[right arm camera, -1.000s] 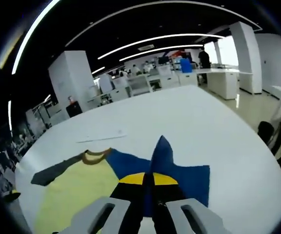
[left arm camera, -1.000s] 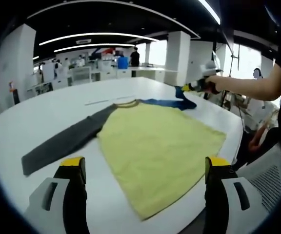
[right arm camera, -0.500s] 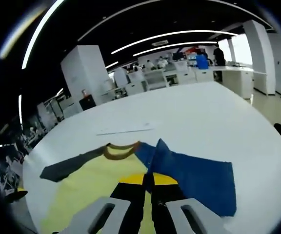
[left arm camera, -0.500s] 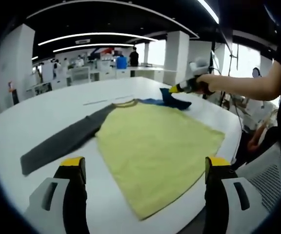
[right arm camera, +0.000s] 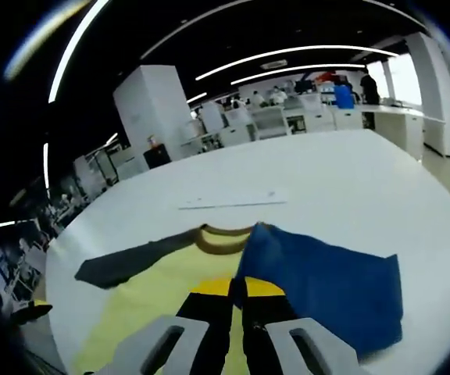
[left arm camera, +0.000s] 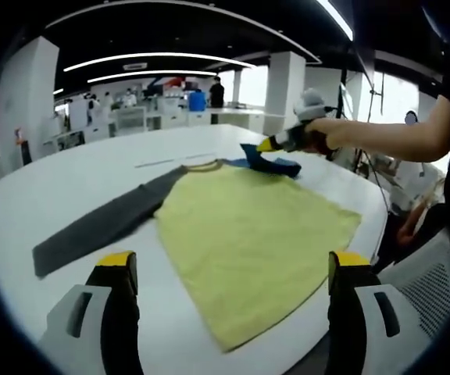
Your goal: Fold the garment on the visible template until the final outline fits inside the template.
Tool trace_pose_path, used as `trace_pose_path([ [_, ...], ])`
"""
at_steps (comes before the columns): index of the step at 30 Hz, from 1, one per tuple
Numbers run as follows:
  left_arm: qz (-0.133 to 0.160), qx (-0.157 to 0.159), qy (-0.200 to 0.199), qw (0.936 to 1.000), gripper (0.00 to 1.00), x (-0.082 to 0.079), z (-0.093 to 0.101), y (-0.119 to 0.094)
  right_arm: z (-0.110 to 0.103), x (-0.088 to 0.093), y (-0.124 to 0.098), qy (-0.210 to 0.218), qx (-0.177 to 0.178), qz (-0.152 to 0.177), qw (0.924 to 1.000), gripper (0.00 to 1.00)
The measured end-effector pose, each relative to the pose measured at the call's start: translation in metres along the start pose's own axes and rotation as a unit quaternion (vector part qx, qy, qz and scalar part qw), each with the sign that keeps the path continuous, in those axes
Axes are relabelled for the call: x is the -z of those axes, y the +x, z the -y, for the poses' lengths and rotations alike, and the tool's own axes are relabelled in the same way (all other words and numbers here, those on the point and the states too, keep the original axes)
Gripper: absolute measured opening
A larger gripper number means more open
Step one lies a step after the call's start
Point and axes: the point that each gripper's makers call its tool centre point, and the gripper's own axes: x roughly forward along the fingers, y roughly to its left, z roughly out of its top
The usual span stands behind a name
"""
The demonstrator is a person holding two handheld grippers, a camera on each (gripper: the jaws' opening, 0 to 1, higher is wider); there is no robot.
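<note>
A shirt with a yellow body (left arm camera: 252, 230) lies flat on the white table (left arm camera: 69, 176). Its grey sleeve (left arm camera: 100, 226) stretches out to the left; its blue sleeve (left arm camera: 268, 162) is lifted at the far right. My left gripper (left arm camera: 229, 269) stands open at the near edge, above the shirt's hem. In the left gripper view my right gripper (left arm camera: 268, 144) comes in from the right, shut on the blue sleeve. In the right gripper view my right gripper (right arm camera: 237, 287) pinches the blue sleeve (right arm camera: 326, 277), drawn over the yellow body (right arm camera: 155, 293) beside the brown collar (right arm camera: 221, 238).
A thin pale strip (right arm camera: 233, 201) lies on the table beyond the collar. The person's arm (left arm camera: 397, 137) reaches in from the right. A mesh chair (left arm camera: 424, 281) stands at the table's right edge. Desks and white pillars fill the room behind.
My right gripper has carried the blue sleeve leftward and inward over the yellow body, toward the collar. The left gripper has stayed where it was.
</note>
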Motion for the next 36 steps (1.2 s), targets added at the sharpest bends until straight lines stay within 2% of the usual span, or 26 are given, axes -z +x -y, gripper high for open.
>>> trace_pose_path([
  [7,-0.002,-0.004,-0.003,1.0,0.99,0.003,-0.001,-0.001,-0.021,-0.003,0.011,0.012,-0.023,-0.001,0.9997,0.0],
  [25,-0.003,-0.007,-0.007,0.9999,0.99,0.007,-0.001,-0.003,-0.069,-0.011,0.029,-0.01,-0.062,-0.004,0.998,0.0],
  [28,-0.001,-0.007,-0.007,0.9999,0.99,0.006,-0.001,-0.003,-0.084,-0.012,0.032,-0.013,-0.086,-0.007,0.9962,0.0],
  [36,-0.001,-0.008,-0.008,0.9999,0.99,0.006,-0.002,-0.004,-0.108,-0.012,0.037,-0.026,-0.107,-0.014,0.9939,0.0],
])
